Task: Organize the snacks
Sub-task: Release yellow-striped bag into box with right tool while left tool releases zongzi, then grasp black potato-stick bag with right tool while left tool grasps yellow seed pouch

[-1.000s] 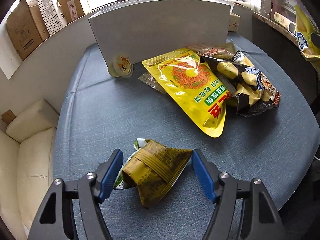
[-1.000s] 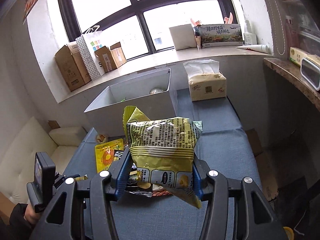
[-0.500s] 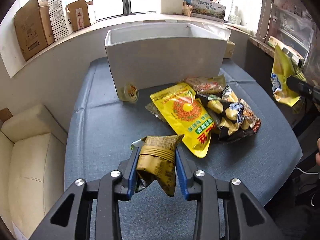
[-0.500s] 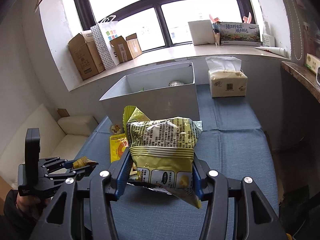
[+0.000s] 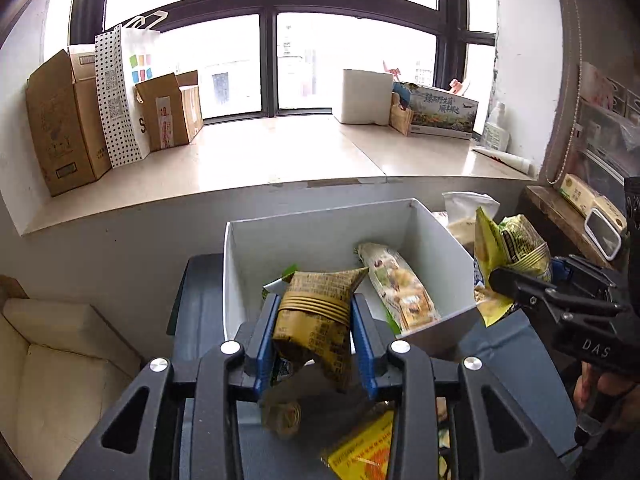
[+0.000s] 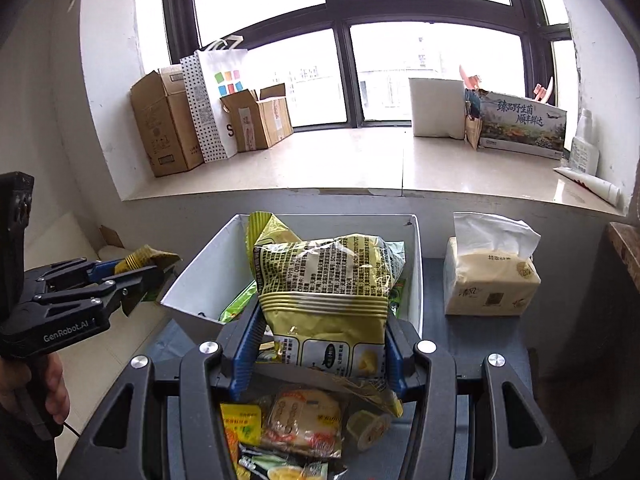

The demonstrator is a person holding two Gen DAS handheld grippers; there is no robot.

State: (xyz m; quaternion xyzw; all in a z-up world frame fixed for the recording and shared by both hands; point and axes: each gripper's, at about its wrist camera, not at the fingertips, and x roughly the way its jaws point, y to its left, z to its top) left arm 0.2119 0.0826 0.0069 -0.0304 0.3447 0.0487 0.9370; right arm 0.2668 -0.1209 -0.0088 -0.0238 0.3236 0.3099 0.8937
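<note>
My left gripper is shut on a small olive-brown snack bag and holds it up at the near wall of the white box. Inside the box lie a pale long snack packet and green wrappers. My right gripper is shut on a larger yellow-green chip bag, held up in front of the same box. The right gripper also shows in the left wrist view, at the box's right corner. The left gripper shows in the right wrist view, at the box's left corner.
Loose snacks lie on the blue table below both grippers: a yellow pouch, a small jelly cup, a round pastry pack. A tissue pack stands right of the box. Cardboard boxes sit on the windowsill; a cream sofa is left.
My left gripper closed on the olive-brown bag, lifted it off the table and carried it up to the white box. My right gripper moved toward the box with the chip bag.
</note>
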